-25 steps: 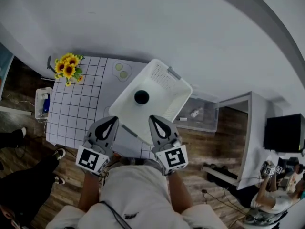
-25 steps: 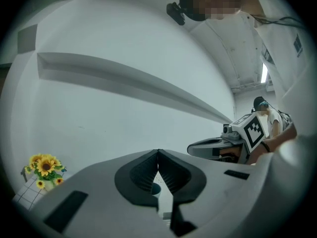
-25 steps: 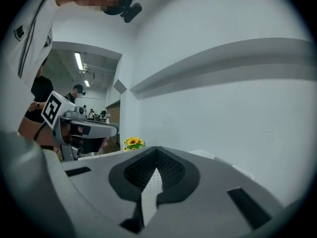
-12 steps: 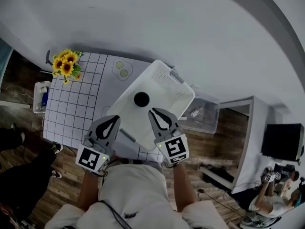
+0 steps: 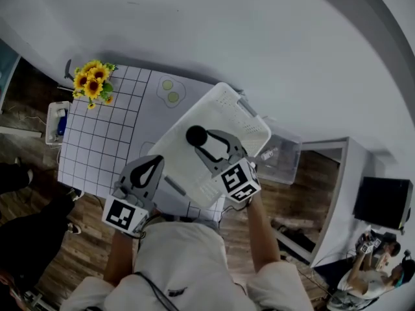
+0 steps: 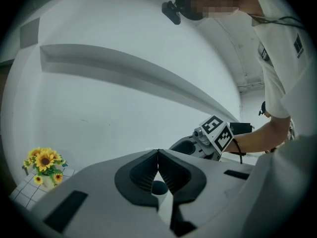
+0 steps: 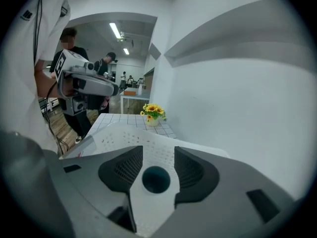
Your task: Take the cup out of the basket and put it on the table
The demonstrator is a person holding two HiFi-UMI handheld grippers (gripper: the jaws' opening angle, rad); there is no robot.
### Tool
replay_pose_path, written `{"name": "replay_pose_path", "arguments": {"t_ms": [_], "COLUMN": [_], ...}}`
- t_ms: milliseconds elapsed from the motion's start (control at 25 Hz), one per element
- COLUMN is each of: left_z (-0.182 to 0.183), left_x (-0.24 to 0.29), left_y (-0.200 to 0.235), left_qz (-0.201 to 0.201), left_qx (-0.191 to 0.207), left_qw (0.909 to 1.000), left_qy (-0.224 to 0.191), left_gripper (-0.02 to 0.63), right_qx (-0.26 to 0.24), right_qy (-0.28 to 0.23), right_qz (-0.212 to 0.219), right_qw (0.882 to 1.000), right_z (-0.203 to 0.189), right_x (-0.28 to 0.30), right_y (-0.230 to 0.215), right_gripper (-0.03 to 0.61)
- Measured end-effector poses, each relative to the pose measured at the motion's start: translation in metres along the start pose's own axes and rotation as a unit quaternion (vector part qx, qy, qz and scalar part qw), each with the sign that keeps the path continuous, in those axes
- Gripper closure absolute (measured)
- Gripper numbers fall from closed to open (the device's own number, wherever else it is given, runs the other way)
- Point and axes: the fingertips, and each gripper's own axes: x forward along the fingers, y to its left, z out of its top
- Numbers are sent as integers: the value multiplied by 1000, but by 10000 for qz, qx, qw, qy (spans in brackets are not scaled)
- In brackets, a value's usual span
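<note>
Cup (image 5: pixel 194 135) in basket (image 5: pixel 228 105), between right gripper's (image 7: pixel 158 151) jaws, just opened to a narrow gap, pads clear of it. Left gripper (image 6: pixel 158 155) jaws pressed together, empty, by basket's near edge over table (image 5: pixel 97 141).

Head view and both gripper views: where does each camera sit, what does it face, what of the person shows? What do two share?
Head view: on the head, looking down at basket, cup, left gripper, right gripper, forearms.
Left gripper view: behind shut jaws, facing the wall; shows right gripper, arm.
Right gripper view: behind jaws just opening, cup in their gap, ungripped; shows left gripper.
Shared: sunflowers, in all three.
</note>
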Motion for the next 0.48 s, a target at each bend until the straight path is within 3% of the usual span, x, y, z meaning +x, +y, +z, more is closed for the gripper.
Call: {"name": "replay_pose_path", "arguments": {"t_ms": [320, 480], "left_z": [-1, -2], "left_x": [5, 9], "left_y": [6, 5], "left_qz": [-7, -41], "left_qx": [78, 130], "left_qw": [10000, 9999], "left_qy": [43, 68], "left_gripper": [604, 604], "right_qx": [-763, -926], "right_qy": [954, 1359], "right_qz": [897, 1332], "right_qw": [9884, 9774], "right_z": [-41, -65], "right_x": [39, 57], "right_y": [2, 6], "right_gripper": [207, 159]}}
